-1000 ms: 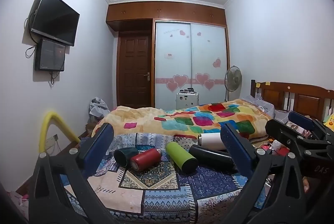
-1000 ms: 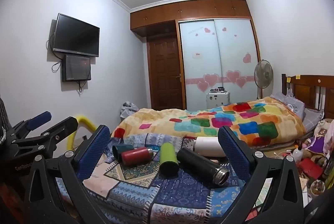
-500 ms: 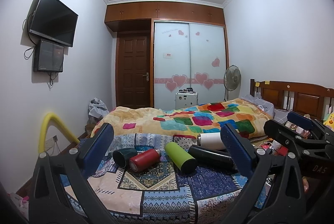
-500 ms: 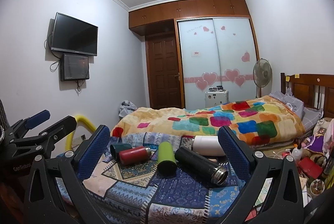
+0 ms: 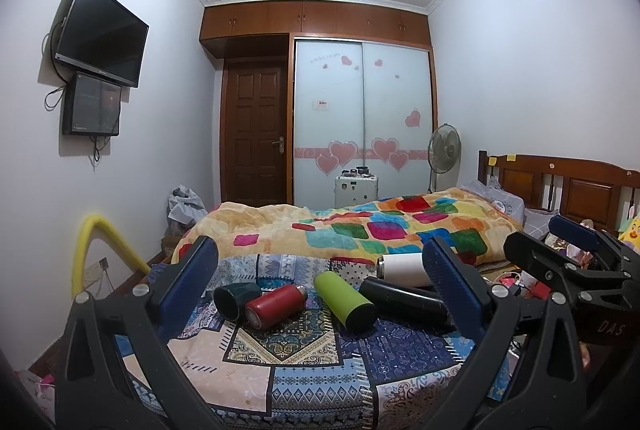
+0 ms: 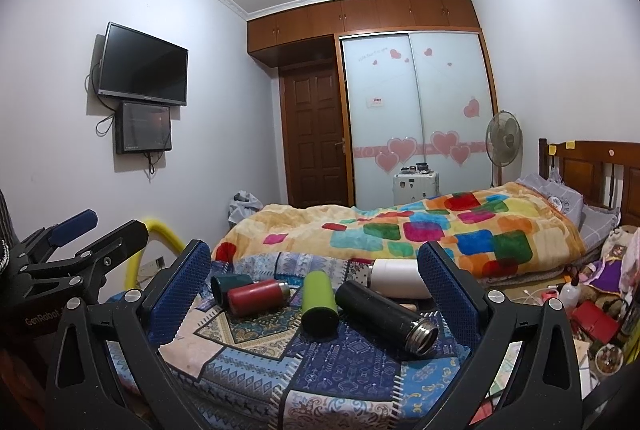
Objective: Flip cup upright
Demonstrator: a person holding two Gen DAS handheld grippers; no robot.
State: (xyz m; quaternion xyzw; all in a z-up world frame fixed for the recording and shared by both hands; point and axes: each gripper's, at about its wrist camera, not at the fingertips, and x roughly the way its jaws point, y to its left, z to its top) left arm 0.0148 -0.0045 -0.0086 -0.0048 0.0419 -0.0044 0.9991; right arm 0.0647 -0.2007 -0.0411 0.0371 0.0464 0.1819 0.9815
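Cups all lying on their sides on patchwork cloth (image 5: pixel 208 354) at foot of bed: dark green cup (image 5: pixel 231 300) far left, mouth toward camera, touching red flask (image 5: pixel 274 304); lime green bottle (image 5: pixel 346 300) just right; black flask (image 6: pixel 386 316) next, open steel mouth toward right wrist view; white bottle (image 5: pixel 400 268) behind it. Left hand-held gripper (image 5: pixel 320 288) fingers spread apart, nothing between, short of the cups. Right hand-held gripper (image 6: pixel 316 288) likewise wide apart, empty. Colourful blanket (image 5: pixel 380 230) beyond.
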